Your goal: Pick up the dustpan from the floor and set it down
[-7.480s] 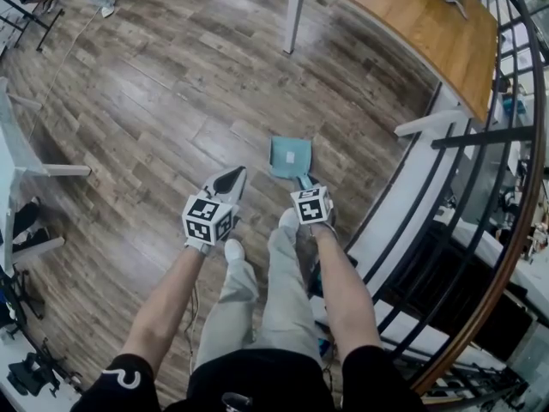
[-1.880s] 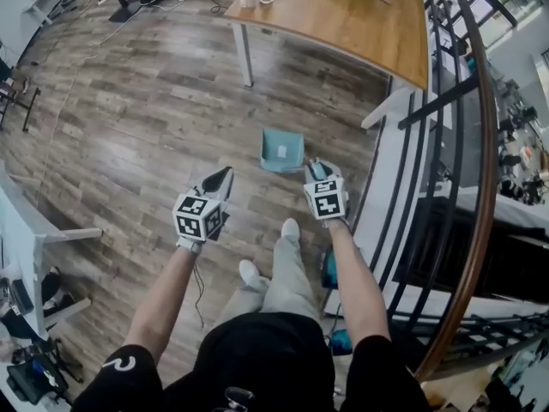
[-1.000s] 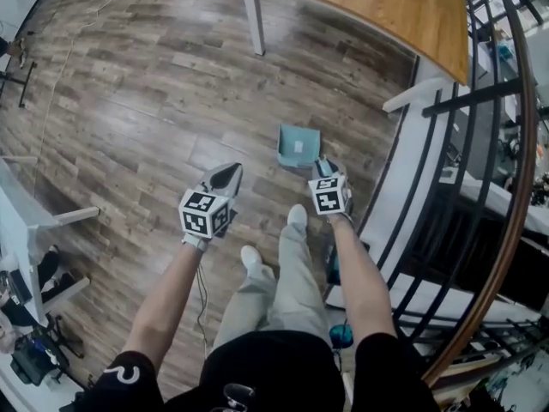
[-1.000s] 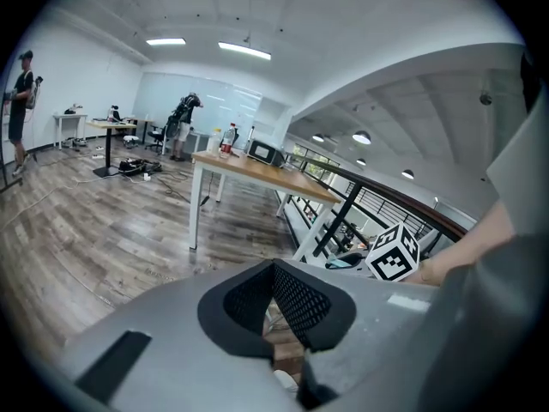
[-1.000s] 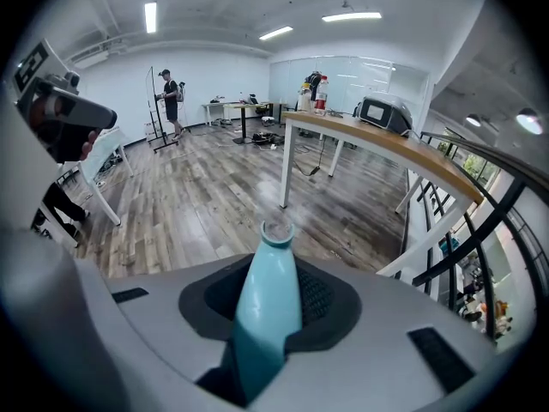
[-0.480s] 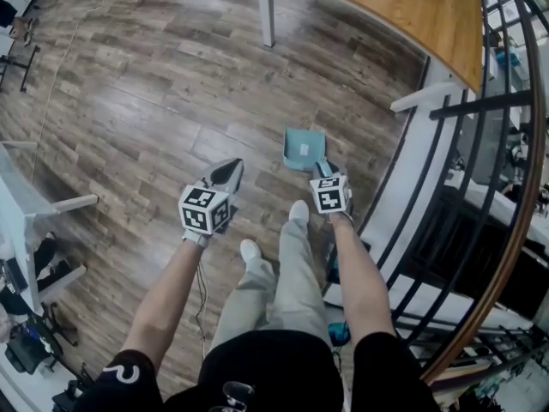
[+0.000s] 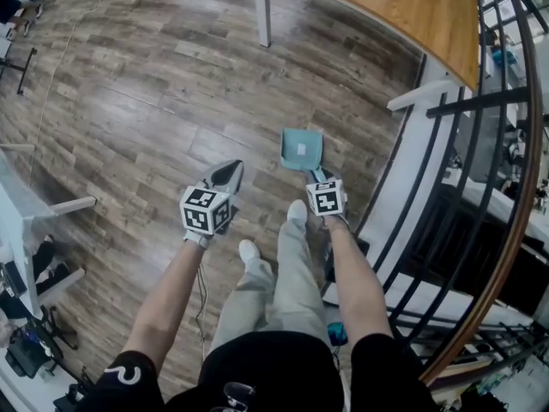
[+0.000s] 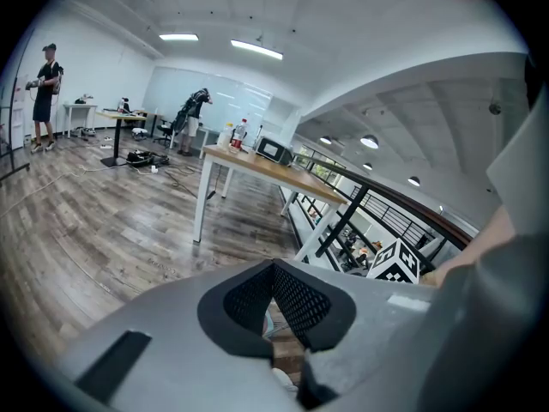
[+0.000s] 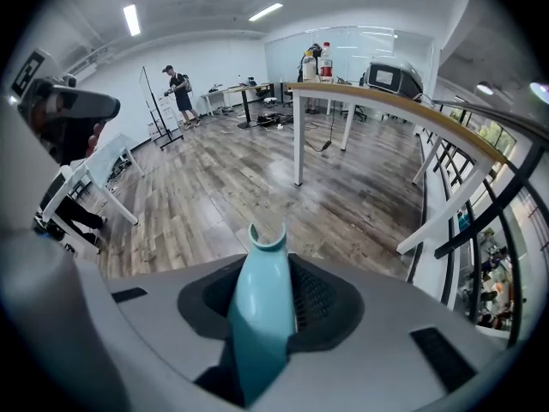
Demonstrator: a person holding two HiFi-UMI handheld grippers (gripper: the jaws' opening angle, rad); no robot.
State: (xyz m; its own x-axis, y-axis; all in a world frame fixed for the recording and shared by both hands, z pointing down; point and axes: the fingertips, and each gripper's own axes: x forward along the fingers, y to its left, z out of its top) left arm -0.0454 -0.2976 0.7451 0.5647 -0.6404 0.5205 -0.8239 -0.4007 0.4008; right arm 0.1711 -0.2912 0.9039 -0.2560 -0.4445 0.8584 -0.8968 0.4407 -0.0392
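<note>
Dustpan is over by the right edge of the floor, just left of the railing that runs along that edge; can't tell if it's resting on the boards or just above them. Its handle points back at the person and sits between the jaws of the right tongs, which are opening. Left tongs are further left, well apart from the dustpan. The person's shoes are just behind, between the two tongs. The worktop stands beyond the dustpan toward the far right corner, with bottles on it.
</note>
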